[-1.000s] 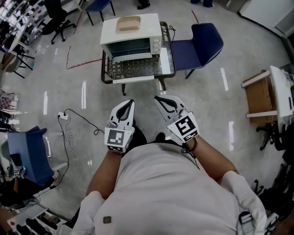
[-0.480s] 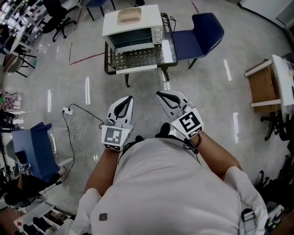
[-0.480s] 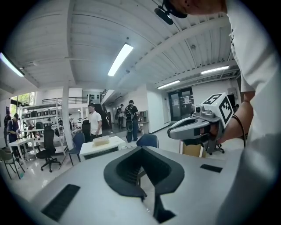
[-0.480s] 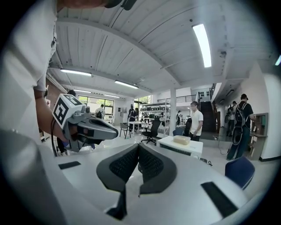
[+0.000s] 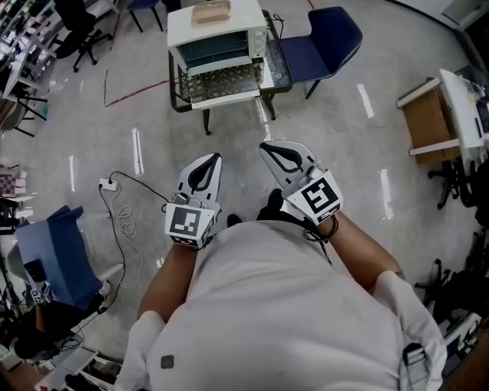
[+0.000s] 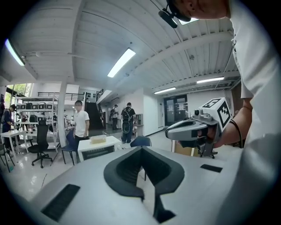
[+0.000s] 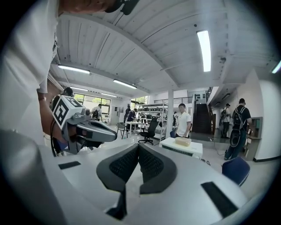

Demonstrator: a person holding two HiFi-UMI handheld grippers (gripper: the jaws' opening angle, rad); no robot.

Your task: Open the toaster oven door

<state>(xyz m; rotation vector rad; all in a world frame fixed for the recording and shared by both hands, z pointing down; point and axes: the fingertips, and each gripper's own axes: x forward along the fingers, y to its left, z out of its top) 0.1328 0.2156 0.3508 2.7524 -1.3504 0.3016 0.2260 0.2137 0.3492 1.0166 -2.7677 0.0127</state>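
Observation:
The white toaster oven (image 5: 218, 34) stands on a small black-framed glass table (image 5: 276, 65) at the top of the head view. Its glass door (image 5: 223, 82) lies folded down in front of the cavity. A tan tray (image 5: 212, 11) rests on its top. Both grippers are held close to the person's body, far short of the oven. My left gripper (image 5: 216, 157) is shut with nothing in it, and so is my right gripper (image 5: 263, 145). The oven (image 6: 99, 149) shows small beyond the closed left gripper (image 6: 141, 148), and the oven (image 7: 182, 147) also shows beyond the closed right gripper (image 7: 138, 145).
A blue chair (image 5: 317, 42) stands right of the table. A cable with a power strip (image 5: 114, 198) lies on the floor at the left, near a blue seat (image 5: 57, 256). A wooden crate (image 5: 428, 122) is at the right. People (image 6: 81, 125) stand behind the oven.
The oven and table have slid up and away in the head view, so the person has backed off. Both grippers stay shut and near the body.

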